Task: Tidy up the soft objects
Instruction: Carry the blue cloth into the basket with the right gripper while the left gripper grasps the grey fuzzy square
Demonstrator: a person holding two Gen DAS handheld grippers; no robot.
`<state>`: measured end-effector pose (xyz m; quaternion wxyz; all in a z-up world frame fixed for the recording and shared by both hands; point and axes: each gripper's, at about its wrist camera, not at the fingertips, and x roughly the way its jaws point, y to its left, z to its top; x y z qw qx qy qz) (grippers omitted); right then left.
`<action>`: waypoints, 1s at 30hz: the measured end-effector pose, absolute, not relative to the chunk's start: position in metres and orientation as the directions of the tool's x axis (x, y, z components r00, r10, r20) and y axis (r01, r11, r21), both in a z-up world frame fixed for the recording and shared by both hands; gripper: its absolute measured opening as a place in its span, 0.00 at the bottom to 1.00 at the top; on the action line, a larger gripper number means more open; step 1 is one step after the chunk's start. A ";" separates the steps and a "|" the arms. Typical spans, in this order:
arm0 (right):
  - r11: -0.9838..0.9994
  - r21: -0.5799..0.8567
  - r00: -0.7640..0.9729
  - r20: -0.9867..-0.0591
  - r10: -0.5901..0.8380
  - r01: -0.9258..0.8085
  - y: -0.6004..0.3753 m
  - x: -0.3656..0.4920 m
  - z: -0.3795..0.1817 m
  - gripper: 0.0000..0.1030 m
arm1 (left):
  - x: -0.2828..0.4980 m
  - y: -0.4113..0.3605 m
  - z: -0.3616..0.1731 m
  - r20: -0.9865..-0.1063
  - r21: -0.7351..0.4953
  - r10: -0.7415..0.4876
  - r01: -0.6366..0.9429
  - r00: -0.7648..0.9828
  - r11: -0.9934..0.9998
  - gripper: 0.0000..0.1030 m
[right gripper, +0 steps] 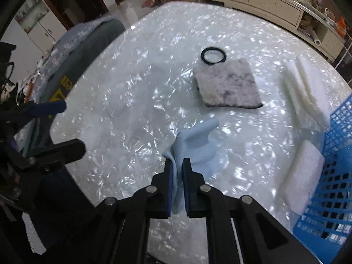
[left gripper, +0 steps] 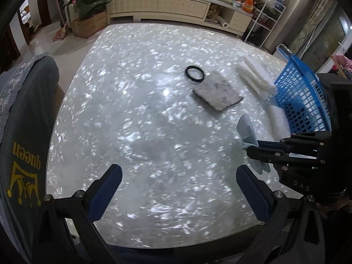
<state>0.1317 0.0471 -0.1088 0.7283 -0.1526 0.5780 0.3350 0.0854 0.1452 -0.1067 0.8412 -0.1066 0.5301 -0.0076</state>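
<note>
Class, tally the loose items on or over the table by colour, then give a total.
White foam pads: 2
Grey stained cloth: 1
Light blue cloth: 1, pinched in the right gripper
Black ring: 1
Blue basket: 1
Total: 6

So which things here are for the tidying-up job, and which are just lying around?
For the job:
- light blue cloth, pinched in the right gripper
- grey speckled pad
- white foam pads
- white pad beside the basket
- blue plastic basket
- left gripper, open and empty

Just lying about:
- black ring
- grey "queen" cloth at the table edge
</note>
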 end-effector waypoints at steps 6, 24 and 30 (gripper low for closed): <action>0.743 0.166 0.159 -0.925 0.345 -0.649 0.023 0.135 -0.082 0.08 | 0.097 0.123 -0.088 -0.875 -0.194 -0.144 -0.062 0.461 0.979 1.00; 0.831 0.154 0.354 -0.852 0.385 -0.535 -0.090 0.177 0.012 0.08 | 0.171 0.086 -0.081 -0.875 -0.171 -0.172 0.044 0.453 0.984 1.00; 0.884 0.129 0.398 -0.857 0.327 -0.448 -0.137 0.196 0.014 0.08 | 0.195 0.082 -0.105 -0.893 -0.173 -0.185 0.065 0.411 0.983 1.00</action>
